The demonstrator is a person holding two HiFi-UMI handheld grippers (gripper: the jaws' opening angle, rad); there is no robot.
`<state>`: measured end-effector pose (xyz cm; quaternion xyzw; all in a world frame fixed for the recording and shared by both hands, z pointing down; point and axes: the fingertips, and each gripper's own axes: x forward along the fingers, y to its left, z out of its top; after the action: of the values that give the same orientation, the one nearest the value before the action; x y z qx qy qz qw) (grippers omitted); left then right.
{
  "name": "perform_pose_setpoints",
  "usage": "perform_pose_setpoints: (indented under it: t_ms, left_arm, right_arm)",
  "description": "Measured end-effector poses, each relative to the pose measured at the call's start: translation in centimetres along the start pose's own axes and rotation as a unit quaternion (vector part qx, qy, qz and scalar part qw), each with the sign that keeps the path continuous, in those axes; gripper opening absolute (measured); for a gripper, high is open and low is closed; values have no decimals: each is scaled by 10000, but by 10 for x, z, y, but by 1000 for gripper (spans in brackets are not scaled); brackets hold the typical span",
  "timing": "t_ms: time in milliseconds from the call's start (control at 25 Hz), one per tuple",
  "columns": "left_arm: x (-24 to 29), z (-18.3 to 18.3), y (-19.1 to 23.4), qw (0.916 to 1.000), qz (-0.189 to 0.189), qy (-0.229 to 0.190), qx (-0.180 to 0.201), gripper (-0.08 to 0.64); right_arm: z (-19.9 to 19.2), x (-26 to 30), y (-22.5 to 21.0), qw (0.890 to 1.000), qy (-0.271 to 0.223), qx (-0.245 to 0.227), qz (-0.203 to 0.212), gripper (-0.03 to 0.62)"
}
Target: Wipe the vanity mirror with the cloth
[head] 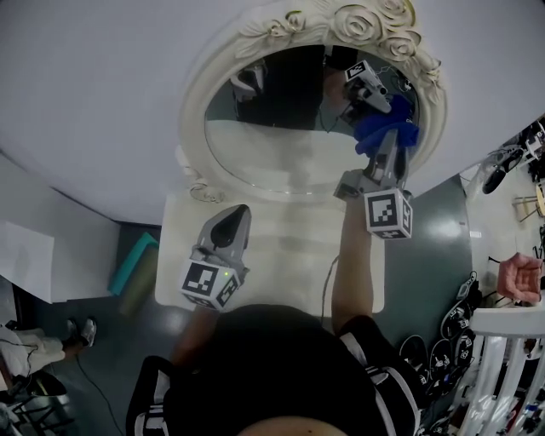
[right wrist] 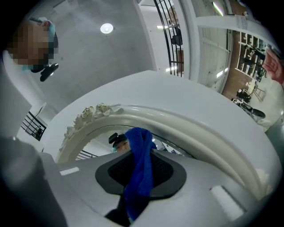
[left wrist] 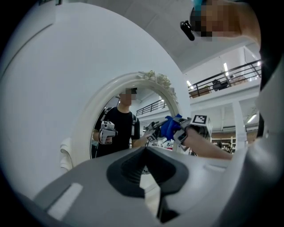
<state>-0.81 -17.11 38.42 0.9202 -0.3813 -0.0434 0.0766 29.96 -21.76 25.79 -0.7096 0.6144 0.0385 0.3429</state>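
Note:
The oval vanity mirror stands in an ornate cream frame with roses on top. My right gripper is shut on a blue cloth and holds it against the right side of the glass, next to the frame. The glass shows their reflection just above. In the right gripper view the blue cloth hangs between the jaws, under the mirror frame. My left gripper is shut on nothing, low over the white vanity top, below the mirror's left half. The left gripper view shows the mirror and the cloth ahead.
The white vanity top lies under the mirror, against a pale wall. A teal object lies on the dark floor at the left. On the right are a white railing, cables and another person's hand.

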Motion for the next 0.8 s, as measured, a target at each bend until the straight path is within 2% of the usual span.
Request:
perform_pose_setpoints:
  t_ms: [200,480,600,800]
  left_arm:
    - [0,-7,7,10000,37,75,-50,11]
    - [-2,-13,13,9998,63,76,-146,11]
    - [-2,-14,15,9998,46,75,-169,11]
    - [-2,-11,21,9998,62,28,-180,11]
  right_arm:
    - [15,13,16,9997,-156,-90,159,74]
    - [38,35,59,9960,-60,-589,671,72]
    - [43,41,74,9944,-29,-684,801,72]
    - [44,50,106,9880,8,-1131,1053,72]
